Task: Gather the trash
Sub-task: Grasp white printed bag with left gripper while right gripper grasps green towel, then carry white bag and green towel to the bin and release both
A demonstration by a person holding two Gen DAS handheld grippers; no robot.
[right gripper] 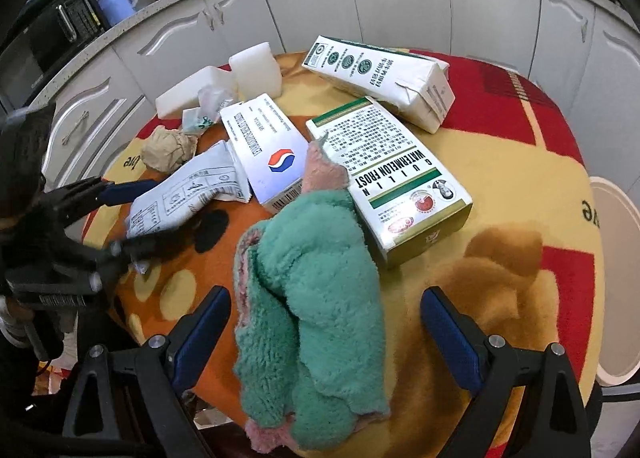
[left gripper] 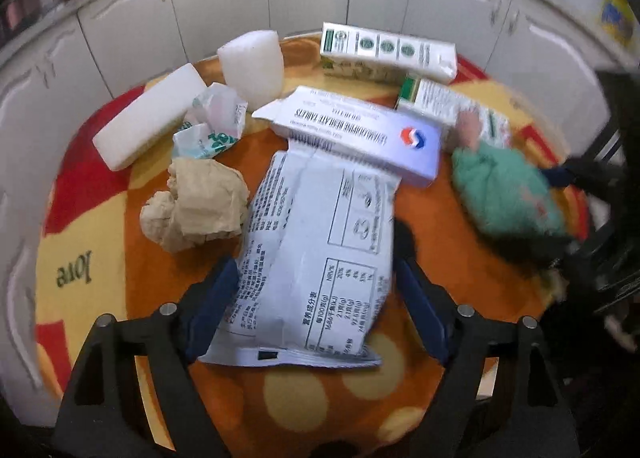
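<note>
On the orange blanket (left gripper: 460, 226), a crinkled white printed wrapper (left gripper: 316, 254) lies between the left tool's (left gripper: 316, 298) parted jaws.

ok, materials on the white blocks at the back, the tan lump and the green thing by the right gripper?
White blocks: look like foam, matte, soft rounded edges; could be another light packing material.
Tan lump: crumpled paper, dull, sharp creases.
Green thing: fuzzy fleece-like fabric with a pink edge, deep pile, slumped folds. Exact fibre cannot be told.
</note>
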